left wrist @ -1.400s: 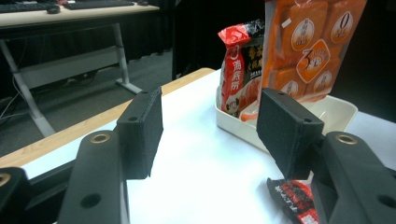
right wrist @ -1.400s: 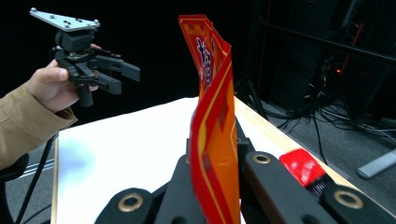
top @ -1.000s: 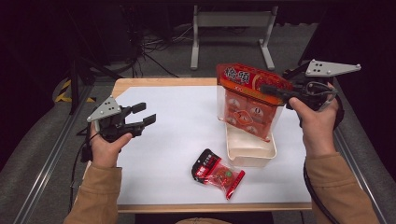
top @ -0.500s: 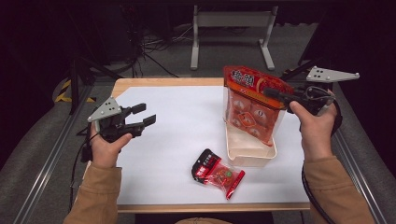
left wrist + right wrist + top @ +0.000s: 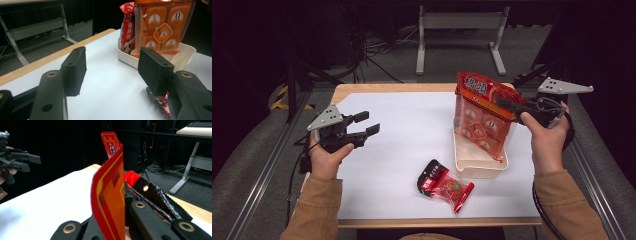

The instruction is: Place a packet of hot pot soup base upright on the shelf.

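A tall orange snack bag [image 5: 479, 120] stands tilted with its bottom in the white tray [image 5: 472, 167] on the right of the table. My right gripper [image 5: 508, 105] is shut on the bag's top edge, and in the right gripper view the orange header [image 5: 110, 195] sits pinched between the jaws. A second red bag [image 5: 127, 27] stands in the tray [image 5: 186, 52] behind the orange bag [image 5: 162, 27]. A small red packet [image 5: 444, 182] lies flat on the white sheet in front of the tray. My left gripper [image 5: 367, 125] hovers open and empty at the left.
The white sheet [image 5: 412, 125] covers the wooden tabletop, whose edge [image 5: 362, 87] shows at the back. Metal rails [image 5: 262, 170] run along both sides of the table. A grey desk frame [image 5: 462, 35] stands on the floor behind.
My right gripper has come down and toward the near side with the orange bag, whose bottom now sits lower in the tray and leans more. The left gripper has stayed still.
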`<act>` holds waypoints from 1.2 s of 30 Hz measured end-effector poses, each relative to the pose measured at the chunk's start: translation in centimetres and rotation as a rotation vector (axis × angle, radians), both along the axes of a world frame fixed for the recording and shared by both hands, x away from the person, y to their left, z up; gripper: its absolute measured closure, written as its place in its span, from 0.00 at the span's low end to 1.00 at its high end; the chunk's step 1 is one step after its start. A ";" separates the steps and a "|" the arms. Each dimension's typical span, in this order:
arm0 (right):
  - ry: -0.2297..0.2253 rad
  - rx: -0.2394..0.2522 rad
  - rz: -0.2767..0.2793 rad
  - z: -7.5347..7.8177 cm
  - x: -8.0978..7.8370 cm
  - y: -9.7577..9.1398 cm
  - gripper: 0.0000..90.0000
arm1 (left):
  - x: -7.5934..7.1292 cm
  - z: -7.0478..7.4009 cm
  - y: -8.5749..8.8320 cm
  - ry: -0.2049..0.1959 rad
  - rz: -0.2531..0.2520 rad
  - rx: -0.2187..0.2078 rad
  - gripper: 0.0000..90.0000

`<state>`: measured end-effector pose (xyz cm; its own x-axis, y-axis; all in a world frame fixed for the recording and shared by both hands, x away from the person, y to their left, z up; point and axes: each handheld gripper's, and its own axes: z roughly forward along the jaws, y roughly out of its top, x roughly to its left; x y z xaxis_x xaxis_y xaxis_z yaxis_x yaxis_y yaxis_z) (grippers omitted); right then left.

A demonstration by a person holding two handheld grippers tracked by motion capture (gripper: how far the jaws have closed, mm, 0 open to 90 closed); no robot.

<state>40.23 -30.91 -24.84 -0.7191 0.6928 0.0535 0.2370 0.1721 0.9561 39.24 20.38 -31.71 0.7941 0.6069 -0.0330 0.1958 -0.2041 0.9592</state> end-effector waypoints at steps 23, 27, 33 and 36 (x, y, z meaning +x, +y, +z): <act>0.003 0.044 -0.011 -3.0 0.1 -1.5 1.00 | 0.2 -0.5 -0.7 0.024 -0.002 0.015 0.43; 0.007 0.042 -0.006 -3.2 0.0 -1.4 1.00 | 0.2 -0.5 -0.8 0.020 -0.006 0.020 0.43; 0.028 0.028 0.006 -3.9 0.3 -1.1 1.00 | 0.2 -0.6 -0.9 0.022 -0.008 0.021 0.43; 0.054 0.005 0.014 -4.6 0.6 -0.6 1.00 | 0.2 -0.5 -0.9 0.023 -0.009 0.021 0.43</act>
<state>40.79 -31.54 -29.47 -0.7245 0.6826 0.0962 0.2864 0.1711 0.9427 39.42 19.51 -32.25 0.7987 0.6005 -0.0384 0.2159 -0.2264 0.9498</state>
